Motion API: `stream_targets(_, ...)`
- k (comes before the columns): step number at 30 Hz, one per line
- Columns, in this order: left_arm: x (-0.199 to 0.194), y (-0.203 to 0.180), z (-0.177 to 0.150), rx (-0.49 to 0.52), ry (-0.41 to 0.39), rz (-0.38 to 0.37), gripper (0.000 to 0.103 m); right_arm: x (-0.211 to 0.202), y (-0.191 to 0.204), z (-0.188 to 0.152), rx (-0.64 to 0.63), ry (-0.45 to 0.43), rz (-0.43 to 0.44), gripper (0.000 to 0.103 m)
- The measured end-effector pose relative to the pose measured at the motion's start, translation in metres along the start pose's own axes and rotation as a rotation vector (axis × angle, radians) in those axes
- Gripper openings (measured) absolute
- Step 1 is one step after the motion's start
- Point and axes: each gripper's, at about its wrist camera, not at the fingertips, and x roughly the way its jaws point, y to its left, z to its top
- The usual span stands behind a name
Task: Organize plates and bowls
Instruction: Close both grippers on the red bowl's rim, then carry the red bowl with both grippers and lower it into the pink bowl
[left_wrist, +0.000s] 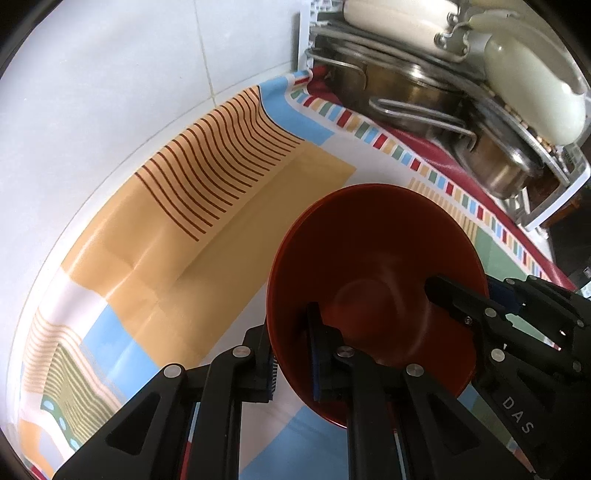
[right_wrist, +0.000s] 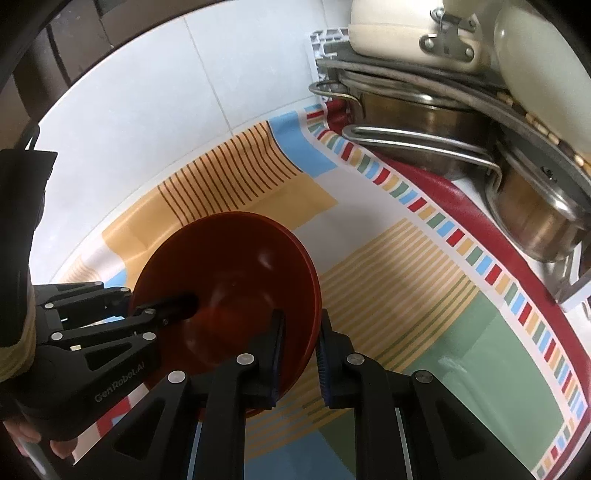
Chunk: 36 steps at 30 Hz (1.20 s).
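A dark red bowl (left_wrist: 376, 258) (right_wrist: 236, 266) sits over the patterned tablecloth (left_wrist: 229, 206) (right_wrist: 424, 288). A second red rim shows just outside it, like a nested bowl. My left gripper (left_wrist: 291, 362) (right_wrist: 142, 301) is shut on the bowl's left rim, one finger inside and one outside. On the opposite rim my right gripper (right_wrist: 301, 354) (left_wrist: 480, 291) is shut the same way. Whether the bowl rests on the cloth or hangs just above it I cannot tell.
A white dish rack (left_wrist: 554, 206) (right_wrist: 576, 295) at the upper right holds steel pots (left_wrist: 406, 96) (right_wrist: 417, 118) and cream-coloured ware (left_wrist: 532, 92) (right_wrist: 406, 29). A white tiled wall (left_wrist: 129, 74) (right_wrist: 166, 92) borders the cloth at the back left.
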Motion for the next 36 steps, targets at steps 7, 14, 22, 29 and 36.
stream_targets(7,-0.029,0.006,-0.011,-0.045,-0.041,-0.012,0.015,-0.022,0.01,-0.003,-0.024,-0.027,0.004,0.017)
stream_targets(14,-0.059,0.008,-0.029,-0.078,-0.073,-0.003,0.015,-0.043,0.026,-0.011,-0.052,-0.05,0.022,0.017)
stream_targets(22,-0.09,0.009,-0.052,-0.113,-0.1,0.009,0.015,-0.069,0.044,-0.025,-0.081,-0.068,0.049,0.017)
stream_targets(29,-0.116,0.01,-0.076,-0.162,-0.127,0.025,0.015,-0.09,0.061,-0.039,-0.117,-0.082,0.076,0.017)
stream_targets(36,-0.141,0.015,-0.103,-0.212,-0.16,0.035,0.015,-0.111,0.079,-0.052,-0.156,-0.101,0.105,0.017)
